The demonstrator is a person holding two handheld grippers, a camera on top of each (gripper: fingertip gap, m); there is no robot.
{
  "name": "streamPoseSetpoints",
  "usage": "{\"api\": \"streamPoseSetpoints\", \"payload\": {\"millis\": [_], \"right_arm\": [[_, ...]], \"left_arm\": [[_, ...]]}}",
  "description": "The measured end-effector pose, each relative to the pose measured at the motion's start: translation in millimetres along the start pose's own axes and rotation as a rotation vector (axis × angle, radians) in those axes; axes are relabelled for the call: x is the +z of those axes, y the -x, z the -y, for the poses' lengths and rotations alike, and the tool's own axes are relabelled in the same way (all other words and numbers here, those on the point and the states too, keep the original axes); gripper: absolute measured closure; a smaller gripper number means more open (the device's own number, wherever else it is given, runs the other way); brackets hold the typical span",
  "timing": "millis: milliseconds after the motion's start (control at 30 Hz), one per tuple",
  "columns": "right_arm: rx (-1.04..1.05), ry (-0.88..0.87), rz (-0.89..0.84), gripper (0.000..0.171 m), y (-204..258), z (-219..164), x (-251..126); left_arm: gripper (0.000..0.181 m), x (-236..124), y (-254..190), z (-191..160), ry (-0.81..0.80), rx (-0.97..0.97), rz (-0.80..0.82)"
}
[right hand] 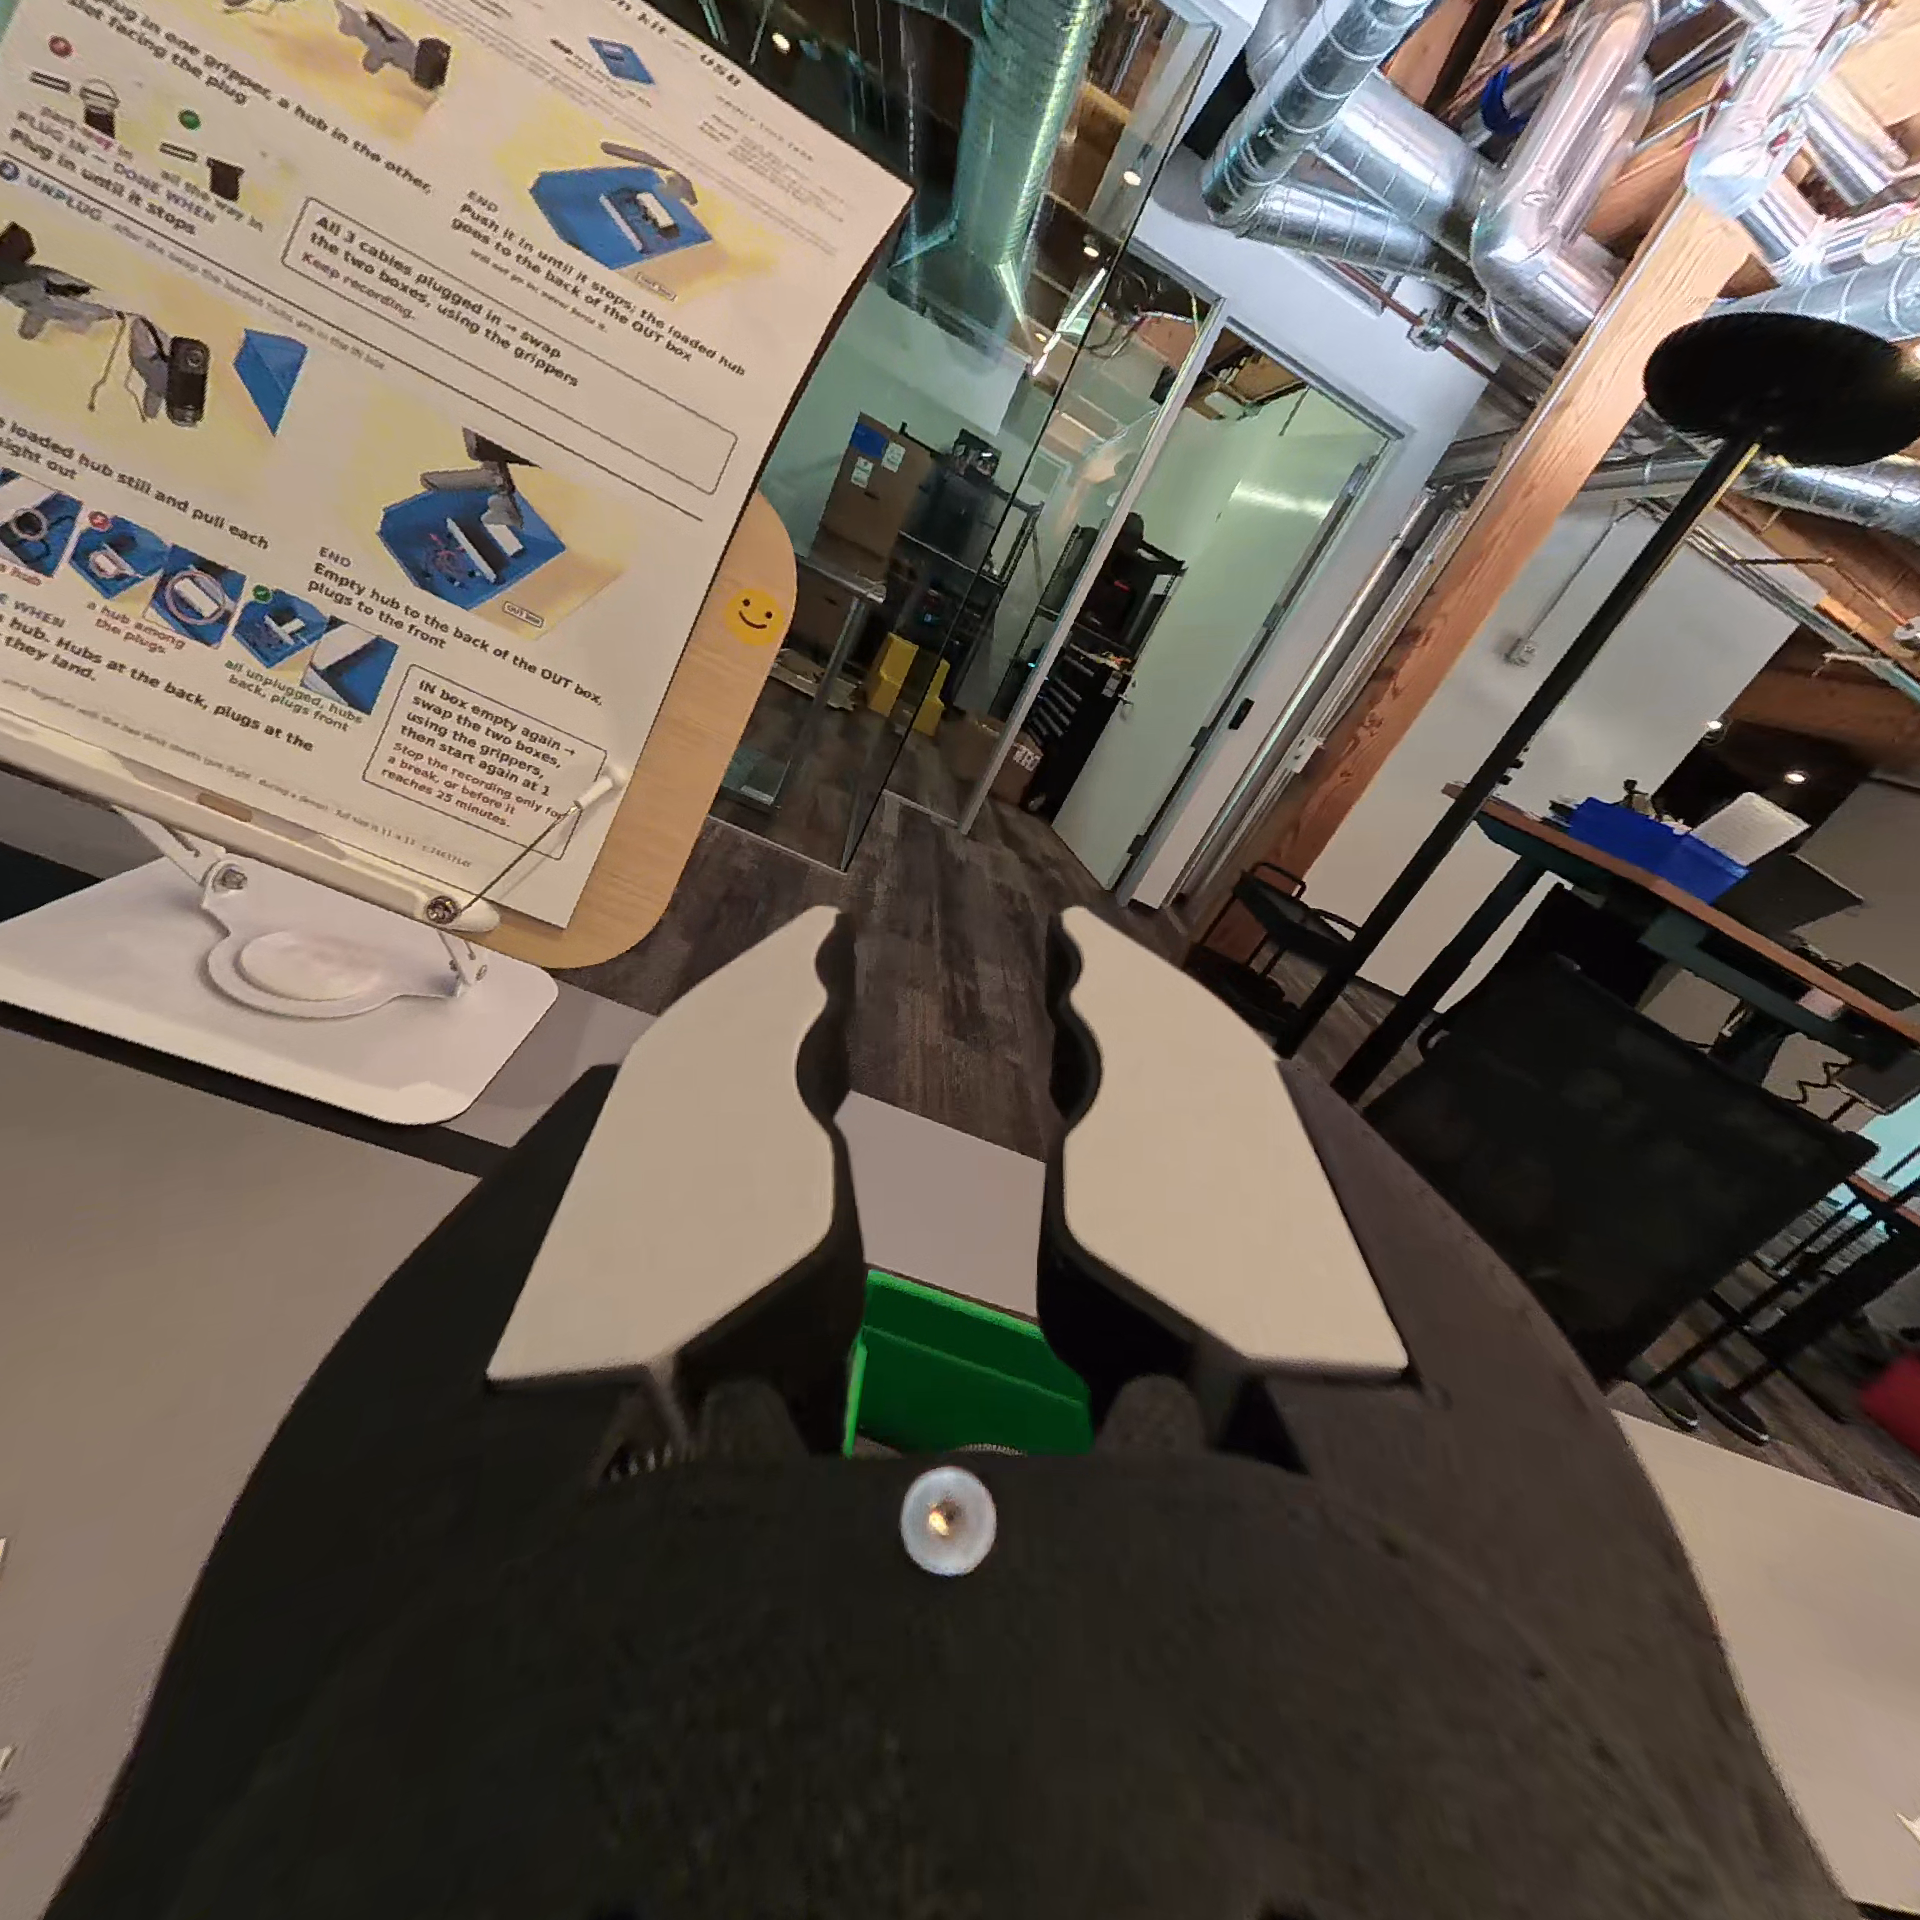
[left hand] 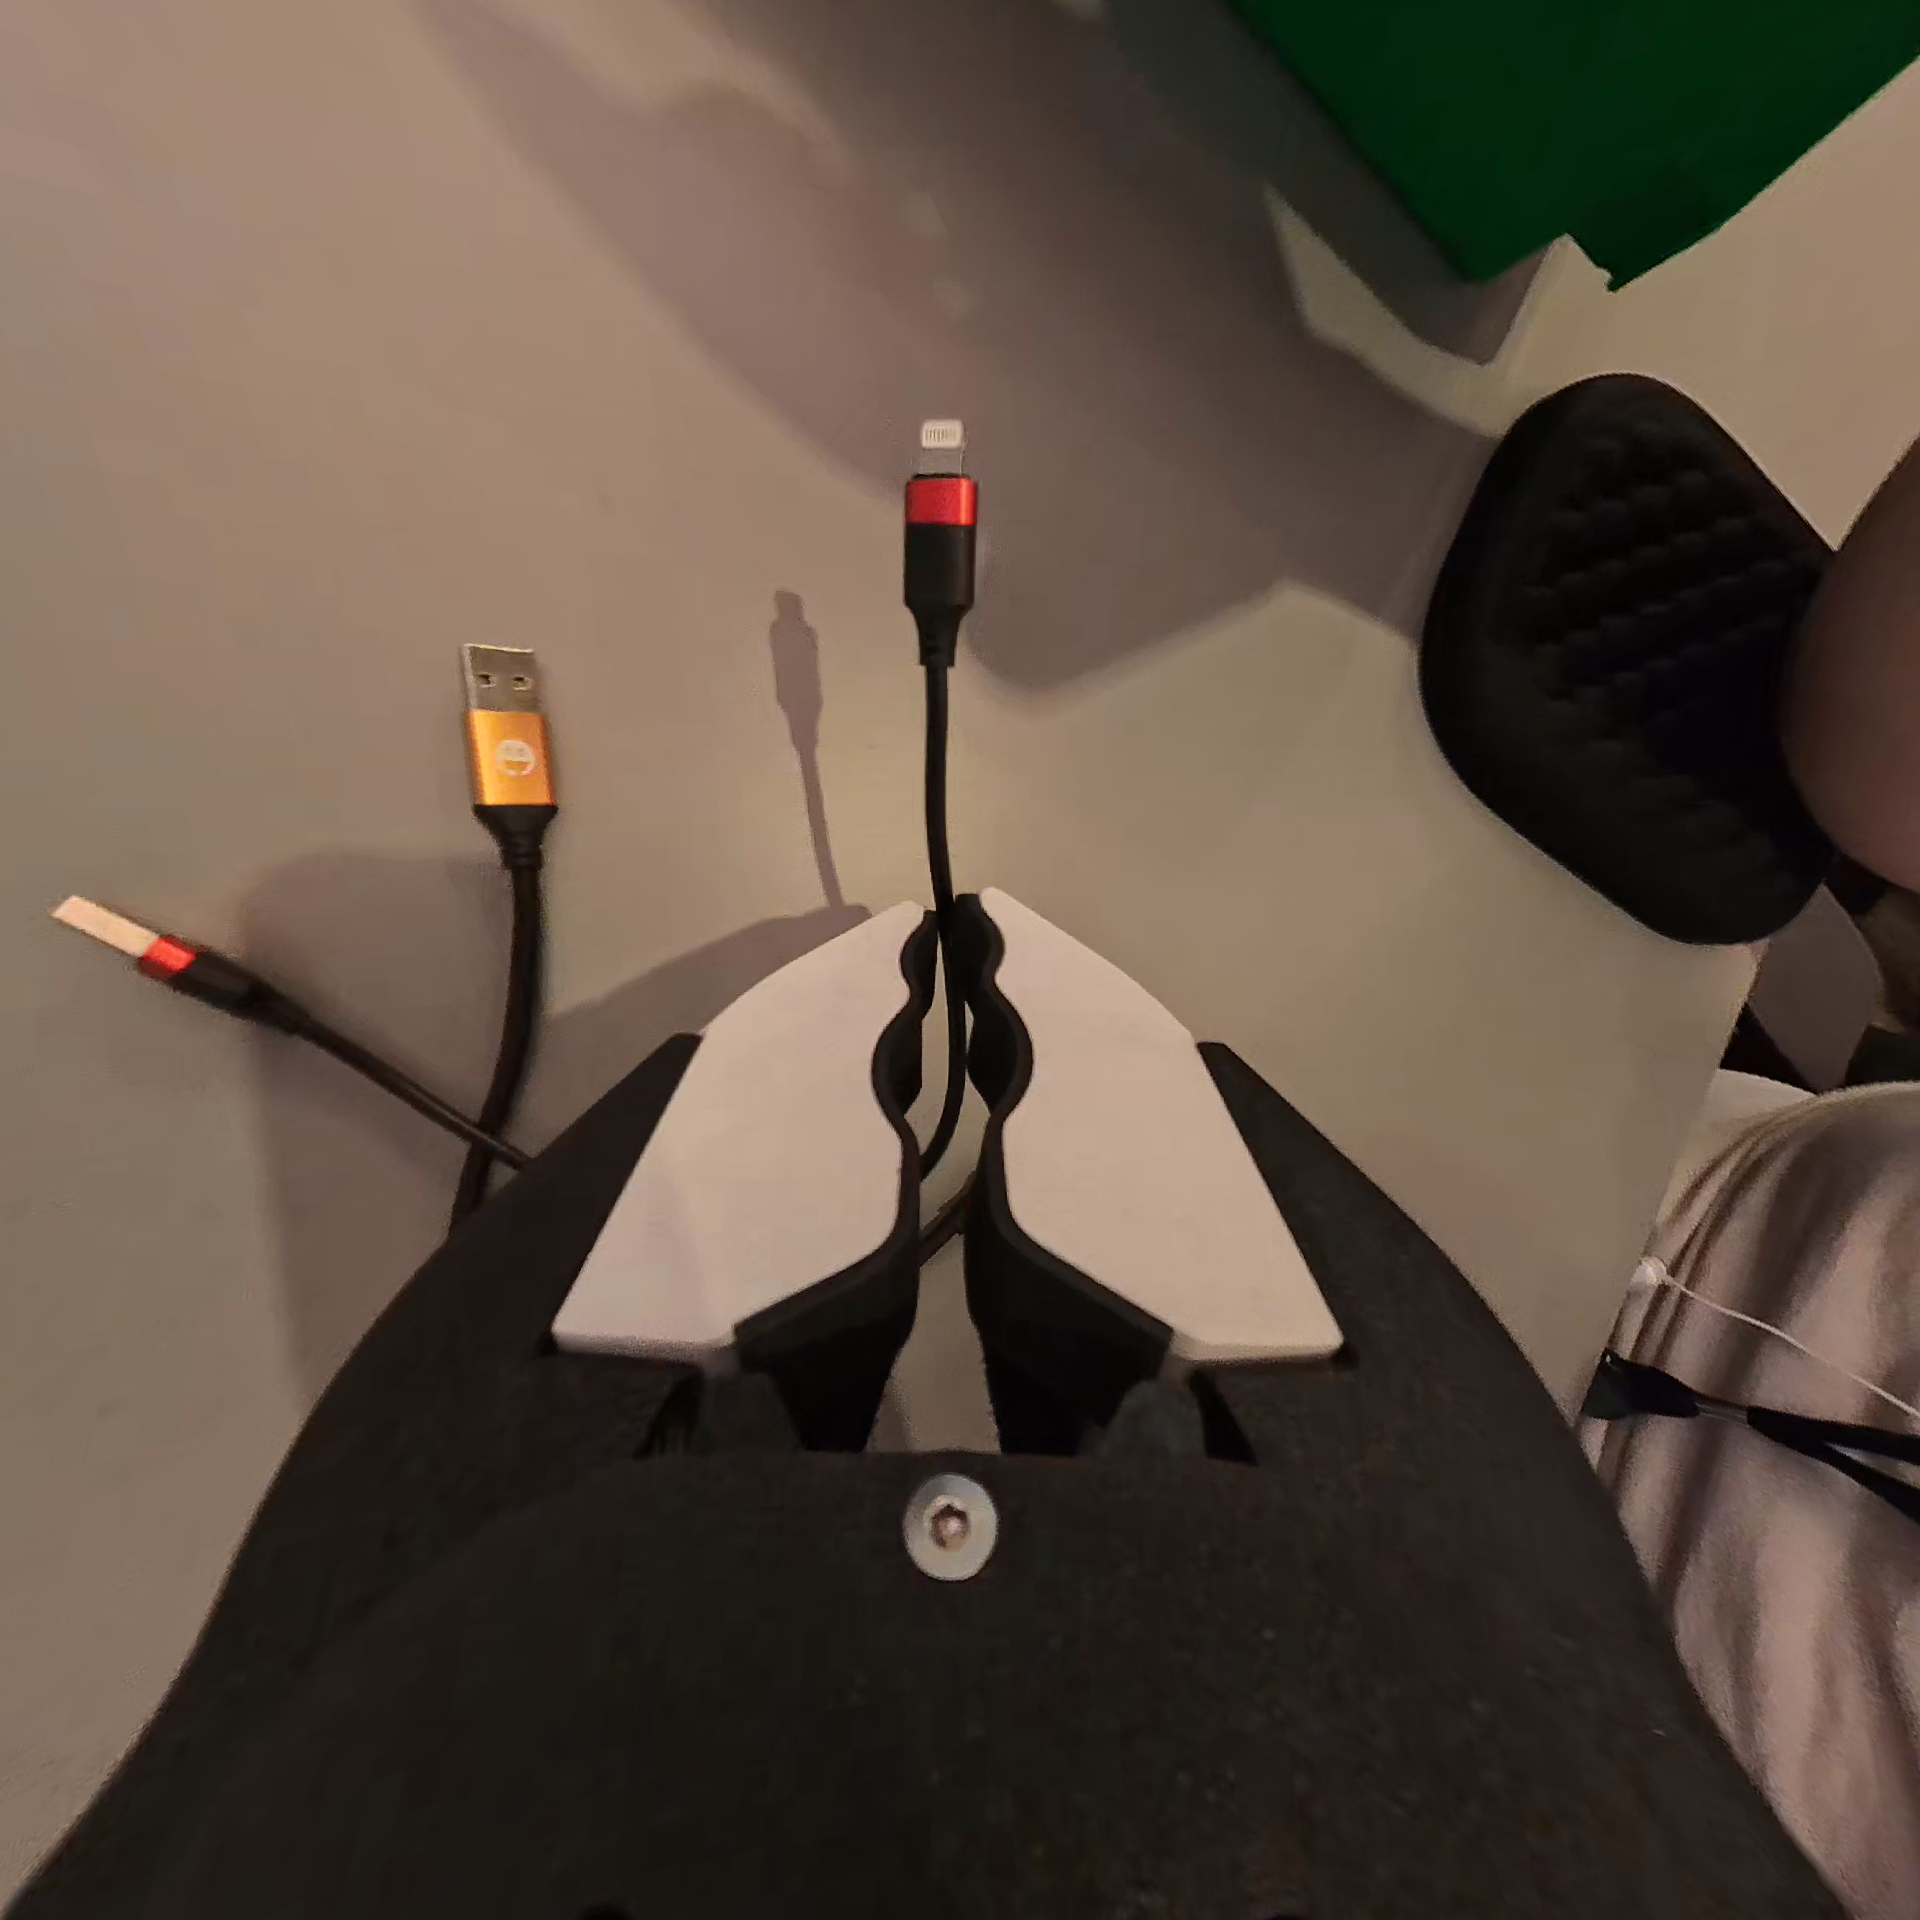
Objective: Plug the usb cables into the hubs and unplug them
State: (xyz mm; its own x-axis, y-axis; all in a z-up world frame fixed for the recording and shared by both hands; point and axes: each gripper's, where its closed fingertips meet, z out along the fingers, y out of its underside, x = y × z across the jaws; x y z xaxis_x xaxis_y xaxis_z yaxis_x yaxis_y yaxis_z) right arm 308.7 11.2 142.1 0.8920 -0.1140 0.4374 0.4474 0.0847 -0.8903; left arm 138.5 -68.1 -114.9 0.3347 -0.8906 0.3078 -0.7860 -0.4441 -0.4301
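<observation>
The table point(left hand: 312, 416) fills the left wrist view, with a green box point(left hand: 1621, 114) at its far corner. A printed sheet point(right hand: 343, 416) on a white stand point(right hand: 312, 966) leans left of the right gripper point(right hand: 948, 940), whose fingers are spread on nothing. The left gripper point(left hand: 951, 904) pinches a thin black cable point(left hand: 940, 769); its red-collared plug point(left hand: 940, 520) sticks up beyond the fingertips. Left of it lie an orange plug point(left hand: 509, 753) and a red plug point(left hand: 135, 940), both on the table, unplugged.
</observation>
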Motion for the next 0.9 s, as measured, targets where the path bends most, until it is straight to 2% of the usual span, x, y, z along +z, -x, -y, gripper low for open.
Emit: {"api": "streamPoseSetpoints", "payload": {"millis": [200, 367, 433, 567, 667, 733, 800, 900], "right_arm": [[0.018, 0.002, 0.045, 0.134, 5, -2, 1], [0.031, -0.014, 0.062, 0.134, 5, 1, 0], [0.035, -0.021, 0.071, 0.134, 5, 2, 0], [0.037, -0.031, 0.091, 0.134, 6, 3, -1], [0.035, -0.052, 0.102, 0.134, 7, 7, -3], [0.038, -0.062, 0.109, 0.133, 6, 9, -4], [0.042, -0.073, 0.122, 0.133, 7, 10, -5], [0.050, -0.079, 0.140, 0.133, 9, 10, -4]], "left_arm": [[0.179, 0, -17, 0, -0.019, 0.048, -0.160], [0.174, -17, -22, 8, -0.092, 0.063, -0.215], [0.163, -23, -20, 10, -0.112, 0.079, -0.188], [0.167, -48, -6, 17, -0.176, 0.162, -0.035], [0.170, -99, 3, 30, -0.343, 0.211, 0.101], [0.160, -152, 15, 34, -0.494, 0.219, 0.244], [0.153, -207, 31, 21, -0.612, 0.187, 0.405], [0.138, -277, 71, -23, -0.695, 0.075, 0.686]]}}
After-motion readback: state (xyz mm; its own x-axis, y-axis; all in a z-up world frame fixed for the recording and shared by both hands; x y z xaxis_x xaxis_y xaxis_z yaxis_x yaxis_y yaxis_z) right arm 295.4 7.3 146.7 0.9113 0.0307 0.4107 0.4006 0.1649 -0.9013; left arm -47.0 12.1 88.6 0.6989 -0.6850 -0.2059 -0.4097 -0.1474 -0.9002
